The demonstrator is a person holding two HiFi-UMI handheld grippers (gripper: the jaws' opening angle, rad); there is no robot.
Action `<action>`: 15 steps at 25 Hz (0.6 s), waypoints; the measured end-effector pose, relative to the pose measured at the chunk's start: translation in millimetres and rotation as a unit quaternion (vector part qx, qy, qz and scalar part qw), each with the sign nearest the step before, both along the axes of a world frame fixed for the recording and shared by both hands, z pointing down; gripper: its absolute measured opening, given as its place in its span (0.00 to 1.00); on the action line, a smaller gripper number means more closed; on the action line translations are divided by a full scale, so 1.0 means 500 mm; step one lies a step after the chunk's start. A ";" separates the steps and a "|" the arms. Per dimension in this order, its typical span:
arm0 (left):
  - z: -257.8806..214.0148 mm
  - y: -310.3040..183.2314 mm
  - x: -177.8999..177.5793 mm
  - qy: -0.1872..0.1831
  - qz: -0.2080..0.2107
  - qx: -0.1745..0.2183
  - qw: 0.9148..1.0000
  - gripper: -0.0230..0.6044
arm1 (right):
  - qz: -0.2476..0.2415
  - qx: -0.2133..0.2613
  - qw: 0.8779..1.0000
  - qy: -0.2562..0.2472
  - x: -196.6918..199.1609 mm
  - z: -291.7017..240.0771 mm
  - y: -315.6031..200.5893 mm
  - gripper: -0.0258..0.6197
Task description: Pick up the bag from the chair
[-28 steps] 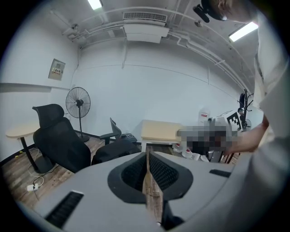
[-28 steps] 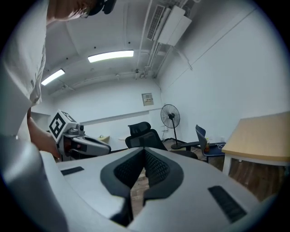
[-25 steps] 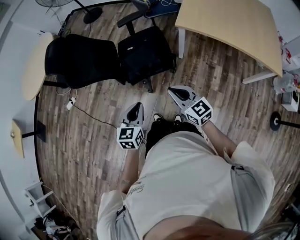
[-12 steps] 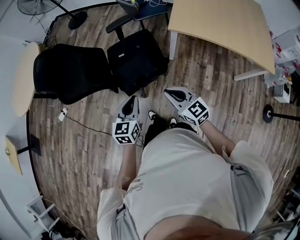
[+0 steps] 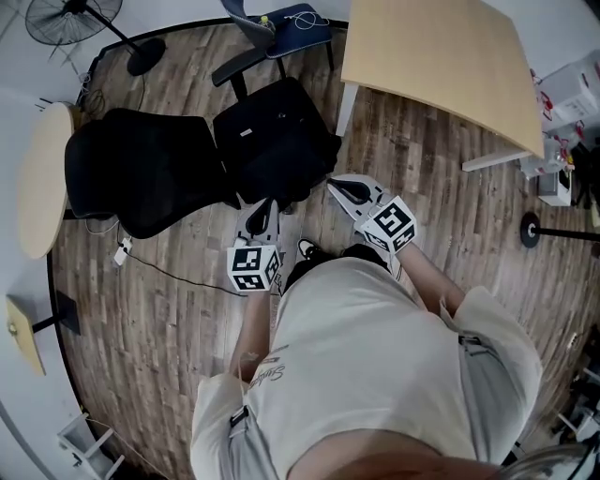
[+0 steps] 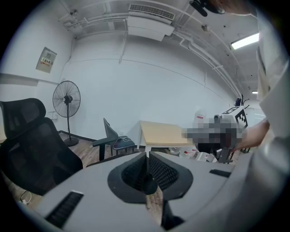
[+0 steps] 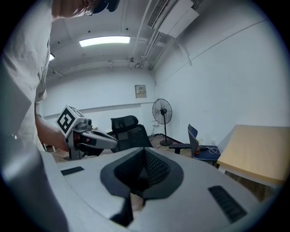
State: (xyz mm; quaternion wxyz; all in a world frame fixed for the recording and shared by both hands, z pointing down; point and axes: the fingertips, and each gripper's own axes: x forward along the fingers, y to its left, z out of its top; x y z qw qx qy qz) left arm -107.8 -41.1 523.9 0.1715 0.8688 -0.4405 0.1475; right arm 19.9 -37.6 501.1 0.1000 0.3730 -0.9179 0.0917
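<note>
A black bag (image 5: pixel 277 141) lies on the seat of a black office chair, whose mesh back (image 5: pixel 141 173) lies to its left. My left gripper (image 5: pixel 266 202) is shut and empty, with its tip just short of the bag's near edge. The right gripper (image 5: pixel 337 186) is also shut and empty, close to the bag's near right corner. In the left gripper view the jaws (image 6: pixel 147 156) meet with nothing between them and the chair back (image 6: pixel 27 149) stands at the left. In the right gripper view the jaws (image 7: pixel 144 153) are closed too. The bag is hidden in both gripper views.
A beige table (image 5: pixel 441 56) stands right of the chair, its white leg (image 5: pixel 345 98) near the bag. A blue chair (image 5: pixel 300 19) and a floor fan (image 5: pixel 70 14) are behind. A round table (image 5: pixel 42 178) is at the left, a cable (image 5: pixel 178 258) on the floor.
The person has stepped towards the chair. Both grippers, still shut, have come closer to the bag's near edge.
</note>
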 end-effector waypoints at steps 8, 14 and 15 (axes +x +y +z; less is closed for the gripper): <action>0.043 -0.037 -0.022 0.003 0.024 -0.008 1.000 0.08 | 0.048 -0.031 0.998 -0.001 0.012 0.047 -0.033 0.03; 0.078 -0.068 -0.024 0.009 0.010 -0.034 0.999 0.08 | 0.033 -0.033 0.999 0.004 0.019 0.052 -0.065 0.03; 0.077 -0.077 -0.017 0.007 0.011 -0.034 0.999 0.08 | 0.028 -0.032 0.999 0.004 0.020 0.053 -0.073 0.03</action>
